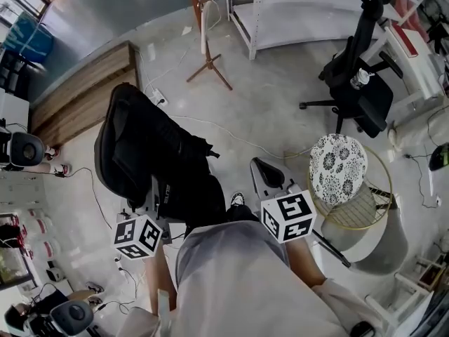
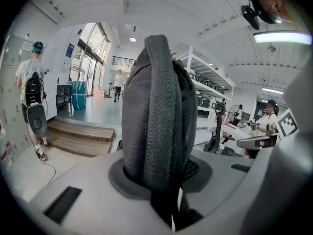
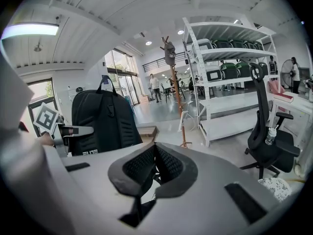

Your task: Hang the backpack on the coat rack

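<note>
The black backpack (image 1: 151, 156) hangs off the floor in front of me, held by its grey woven strap (image 2: 159, 111). My left gripper (image 2: 156, 176) is shut on that strap, which fills the middle of the left gripper view. In the head view the left gripper (image 1: 153, 201) sits under the pack's lower edge. To the right of the pack, my right gripper (image 1: 270, 176) is apart from it; its pads (image 3: 166, 166) meet with nothing between them. The wooden coat rack (image 3: 174, 89) stands some way ahead, its tripod foot (image 1: 208, 69) on the floor beyond the backpack (image 3: 102, 119).
A black office chair (image 1: 358, 83) stands at the right, white shelving (image 1: 295, 12) behind the rack. A floral round stool (image 1: 338, 167) and a gold wire basket (image 1: 368, 206) are close on my right. A wooden platform (image 1: 77, 90) lies at the left, and cables cross the floor.
</note>
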`<action>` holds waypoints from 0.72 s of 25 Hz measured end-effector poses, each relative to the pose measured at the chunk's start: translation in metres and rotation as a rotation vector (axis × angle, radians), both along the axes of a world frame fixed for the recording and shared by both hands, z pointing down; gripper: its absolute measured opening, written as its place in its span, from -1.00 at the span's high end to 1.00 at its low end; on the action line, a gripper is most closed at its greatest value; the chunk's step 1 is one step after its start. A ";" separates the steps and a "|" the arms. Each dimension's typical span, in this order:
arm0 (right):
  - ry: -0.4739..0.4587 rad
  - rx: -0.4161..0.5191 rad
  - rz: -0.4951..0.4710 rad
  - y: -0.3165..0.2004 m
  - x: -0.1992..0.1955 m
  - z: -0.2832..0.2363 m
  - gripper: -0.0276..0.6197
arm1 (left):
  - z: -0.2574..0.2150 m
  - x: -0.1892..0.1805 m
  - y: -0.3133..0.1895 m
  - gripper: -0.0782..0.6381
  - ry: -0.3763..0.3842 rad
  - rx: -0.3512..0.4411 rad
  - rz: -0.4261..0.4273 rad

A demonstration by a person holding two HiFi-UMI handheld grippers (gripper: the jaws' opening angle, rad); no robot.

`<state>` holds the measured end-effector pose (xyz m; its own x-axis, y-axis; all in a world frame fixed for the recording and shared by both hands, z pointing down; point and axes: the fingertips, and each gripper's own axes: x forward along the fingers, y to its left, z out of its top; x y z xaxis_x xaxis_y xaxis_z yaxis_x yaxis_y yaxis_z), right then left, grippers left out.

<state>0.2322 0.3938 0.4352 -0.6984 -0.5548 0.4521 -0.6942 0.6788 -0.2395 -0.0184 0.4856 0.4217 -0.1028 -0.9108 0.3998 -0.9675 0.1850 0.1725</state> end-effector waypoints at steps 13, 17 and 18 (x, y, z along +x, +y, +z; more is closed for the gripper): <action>0.054 -0.021 -0.037 -0.060 -0.068 -0.001 0.89 | 0.012 -0.057 -0.073 0.48 0.041 -0.040 0.018; 0.055 -0.039 -0.043 -0.079 -0.093 0.001 0.89 | 0.015 -0.079 -0.092 0.48 0.054 -0.044 0.024; 0.060 -0.039 -0.046 -0.084 -0.100 0.002 0.89 | 0.015 -0.085 -0.097 0.48 0.056 -0.044 0.027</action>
<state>0.1327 0.3101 0.4370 -0.6938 -0.5037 0.5148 -0.6763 0.7013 -0.2253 -0.1032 0.3886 0.4366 -0.0546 -0.8946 0.4435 -0.9614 0.1671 0.2188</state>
